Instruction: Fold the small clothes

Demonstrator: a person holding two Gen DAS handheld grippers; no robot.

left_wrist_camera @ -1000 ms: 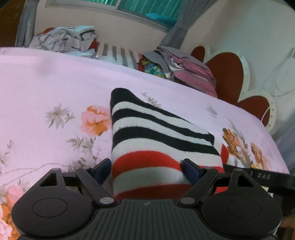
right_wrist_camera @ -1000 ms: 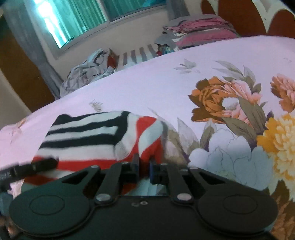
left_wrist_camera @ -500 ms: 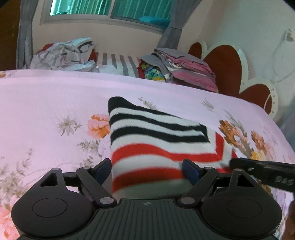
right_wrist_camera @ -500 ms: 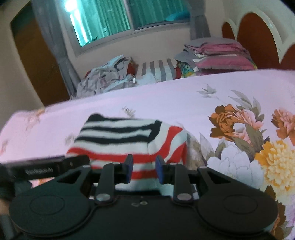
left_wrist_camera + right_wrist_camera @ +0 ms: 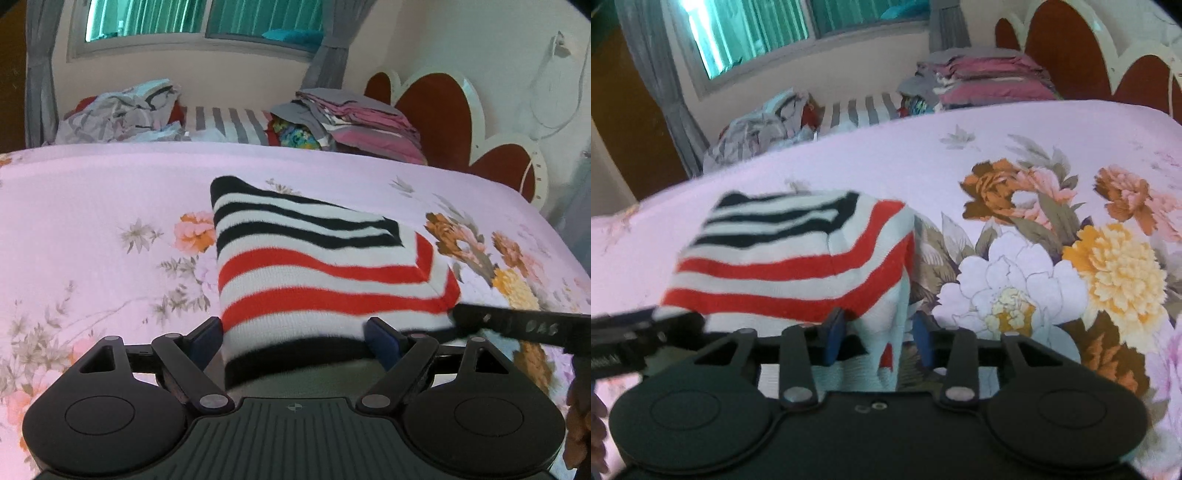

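Note:
A folded knit garment with black, white and red stripes (image 5: pixel 317 273) lies on the pink floral bedsheet (image 5: pixel 103 192). It also shows in the right wrist view (image 5: pixel 798 258). My left gripper (image 5: pixel 295 341) is open, its blue pads wide apart on either side of the garment's near edge. My right gripper (image 5: pixel 879 336) is open at the garment's right near corner, with a hanging fold of cloth between the pads, not pinched. The right gripper's black finger (image 5: pixel 517 325) reaches in from the right in the left wrist view.
A stack of folded pink and grey clothes (image 5: pixel 362 118) and a heap of unfolded laundry (image 5: pixel 122 110) sit beyond the bed's far edge, under a window. A red and white headboard (image 5: pixel 461 114) stands at the right.
The right gripper has opened and released the garment's corner. Both grippers have drawn back toward the near edge, and the folded garment now lies flatter on the bed.

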